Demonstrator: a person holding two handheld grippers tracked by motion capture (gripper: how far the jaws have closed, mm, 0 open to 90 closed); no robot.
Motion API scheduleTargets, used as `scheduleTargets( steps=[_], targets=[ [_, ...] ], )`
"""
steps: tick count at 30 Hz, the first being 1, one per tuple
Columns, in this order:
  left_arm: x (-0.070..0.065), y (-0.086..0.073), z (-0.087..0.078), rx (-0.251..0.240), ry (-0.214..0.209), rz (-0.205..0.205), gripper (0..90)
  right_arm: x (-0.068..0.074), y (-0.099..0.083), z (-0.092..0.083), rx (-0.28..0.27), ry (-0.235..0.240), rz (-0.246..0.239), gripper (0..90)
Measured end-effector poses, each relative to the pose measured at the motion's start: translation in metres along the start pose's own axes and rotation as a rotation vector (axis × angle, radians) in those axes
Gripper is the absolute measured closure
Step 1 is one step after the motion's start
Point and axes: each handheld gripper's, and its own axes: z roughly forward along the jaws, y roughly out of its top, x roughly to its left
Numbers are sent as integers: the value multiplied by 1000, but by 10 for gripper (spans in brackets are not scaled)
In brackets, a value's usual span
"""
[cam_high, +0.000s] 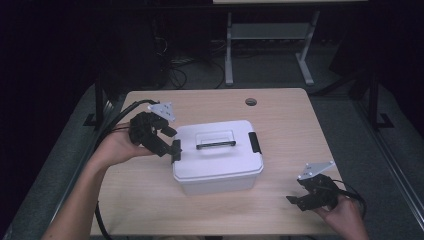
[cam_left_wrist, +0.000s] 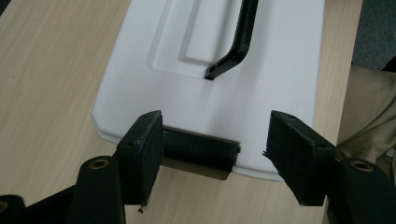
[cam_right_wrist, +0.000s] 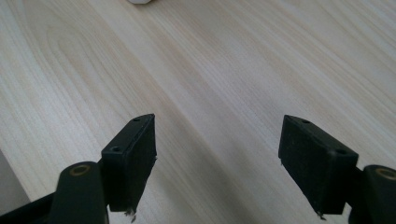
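Lettering nowhere legible on white box (cam_high: 218, 155) beside left hand-held gripper (cam_high: 170, 140).

Both grippers, left gripper (cam_high: 169, 140) and right gripper (cam_high: 300, 199), are black, each topped by a grey three-cornered plate and trailing a black cable. Their flat rectangular pads (cam_right_wrist: 131, 158) show small holes, probably for screws. The forearms are bare.
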Motion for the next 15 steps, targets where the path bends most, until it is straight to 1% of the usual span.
scheduleTargets(
  steps=[5,11,15],
  targets=[
    [0,-7,-2,3,2,-8,354,1,0,0,2,-1,-3,270],
    [2,-15,-4,3,7,-27,348,1,0,1,8,0,-5,267],
    [1,-19,-7,-5,11,-26,350,0,1,2,8,-3,-8,264]
  ],
)
